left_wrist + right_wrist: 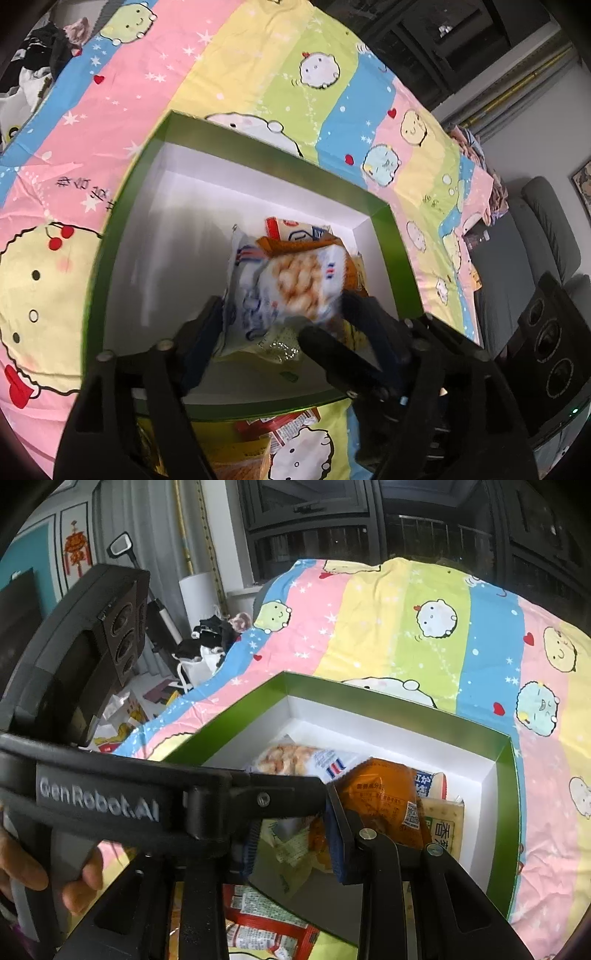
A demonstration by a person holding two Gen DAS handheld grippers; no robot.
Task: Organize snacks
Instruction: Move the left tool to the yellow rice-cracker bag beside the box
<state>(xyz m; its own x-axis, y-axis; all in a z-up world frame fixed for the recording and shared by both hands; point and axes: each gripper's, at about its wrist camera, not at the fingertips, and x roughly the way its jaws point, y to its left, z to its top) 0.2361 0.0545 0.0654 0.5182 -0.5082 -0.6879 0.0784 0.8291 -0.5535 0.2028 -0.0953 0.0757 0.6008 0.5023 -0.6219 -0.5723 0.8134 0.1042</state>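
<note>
A green box [122,229] with a white inside lies on a cartoon bedsheet [122,92]. Several snack packets lie in its near right part: a white-blue biscuit packet [291,284], an orange packet [384,794] and a cracker pack [443,823]. My left gripper [284,299] is over the box, its jaws wide apart either side of the blurred biscuit packet, with no pad seen pressing it. My right gripper [293,834] is shut on a crinkled pale green-printed wrapper [291,849] just above the box floor. A hand [33,878] holds the left tool's body [110,801].
Outside the box's near edge lie a red packet [266,919] and a yellow packet [240,454]. The box's left half shows bare white floor [155,266]. Dark clothes [214,631] are piled at the bed's far corner. A grey chair [546,229] stands beside the bed.
</note>
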